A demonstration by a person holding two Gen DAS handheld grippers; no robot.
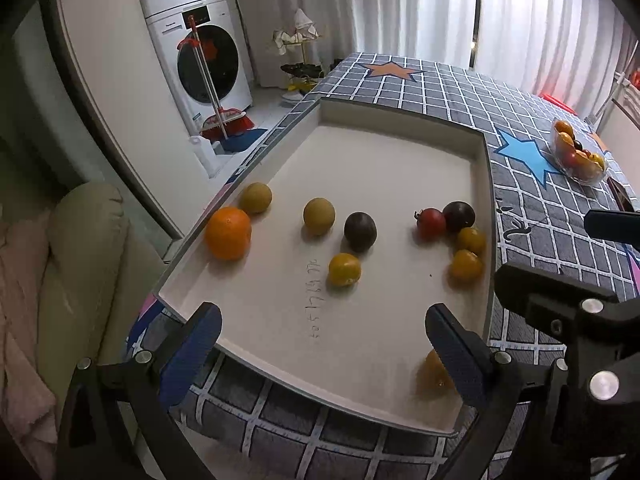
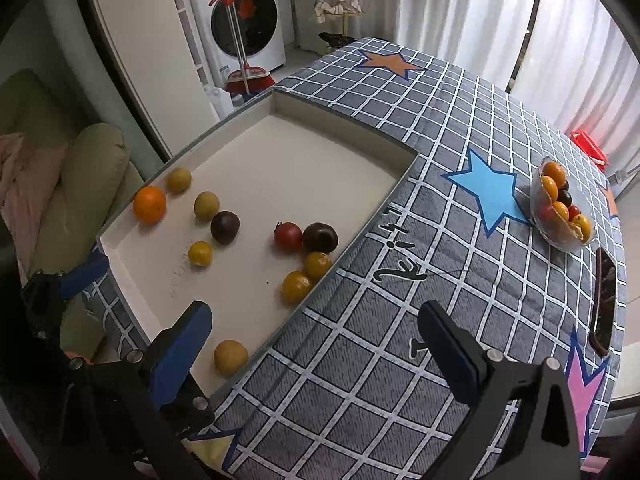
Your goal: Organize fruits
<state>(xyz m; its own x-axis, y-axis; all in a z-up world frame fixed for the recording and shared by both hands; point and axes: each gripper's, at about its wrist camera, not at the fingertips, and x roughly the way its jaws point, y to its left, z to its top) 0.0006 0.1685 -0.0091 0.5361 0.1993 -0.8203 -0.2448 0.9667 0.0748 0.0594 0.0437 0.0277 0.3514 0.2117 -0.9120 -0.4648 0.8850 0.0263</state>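
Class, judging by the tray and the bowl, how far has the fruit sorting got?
Done: a glass bowl already holds several fruits. In hand: nothing; left gripper and right gripper are open and empty. Left: ten fruits loose in the tray, including the orange.

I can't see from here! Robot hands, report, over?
Left gripper open, empty. Right gripper open, empty. Loose fruits wait in shallow white tray; clear glass fruit bowl far right. Nothing blocking.

Left wrist view looks down over the white tray's (image 1: 400,120) near edge, close, facing the washing machine (image 1: 200,48). Right wrist view sits right of the tray (image 2: 340,116), same heading. Both share tray, fruit bowl (image 2: 560,208).
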